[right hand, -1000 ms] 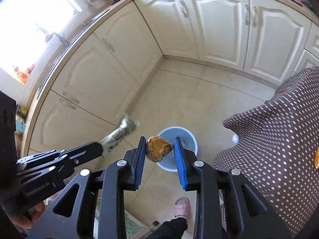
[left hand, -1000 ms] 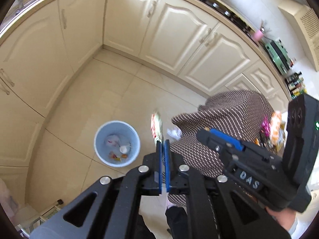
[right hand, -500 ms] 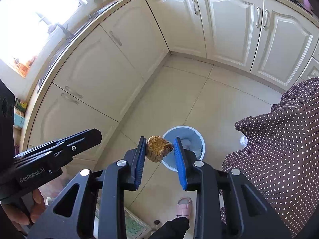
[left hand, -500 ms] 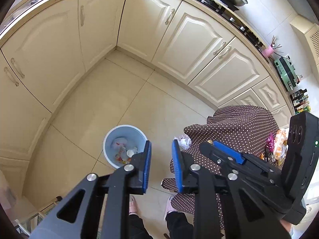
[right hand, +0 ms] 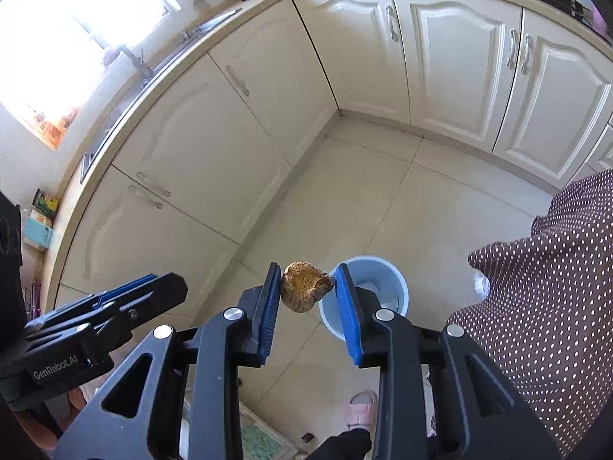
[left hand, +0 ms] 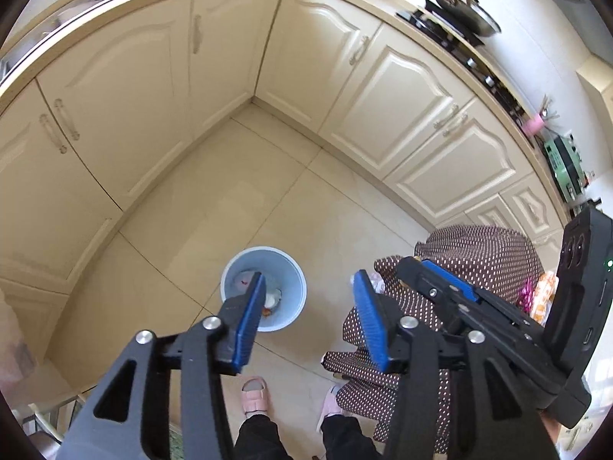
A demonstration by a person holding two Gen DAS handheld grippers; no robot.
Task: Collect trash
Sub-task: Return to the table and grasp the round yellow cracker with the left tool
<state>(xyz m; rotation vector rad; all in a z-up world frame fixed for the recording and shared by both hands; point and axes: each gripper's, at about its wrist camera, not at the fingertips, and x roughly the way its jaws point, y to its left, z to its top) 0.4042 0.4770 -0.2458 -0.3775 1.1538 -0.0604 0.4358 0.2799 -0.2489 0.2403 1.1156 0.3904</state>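
Cream cupboards (left hand: 122, 88) wrap around the corner of a pale tiled floor (left hand: 237, 199), and a blue bin (left hand: 291, 268) stands on it, near the cloth with white dots (left hand: 479, 253). A second ago the left gripper (left hand: 308, 287) pinched a shiny wrapper; now its jaws are wide with nothing between them, so that wrapper has likely dropped into the bin, where bits of trash lie. Only the right wrist view shows the right gripper (right hand: 306, 281) squeezing a crumpled brown ball of trash (right hand: 304, 285) up in the air just left of the bin, so this piece probably goes in next.
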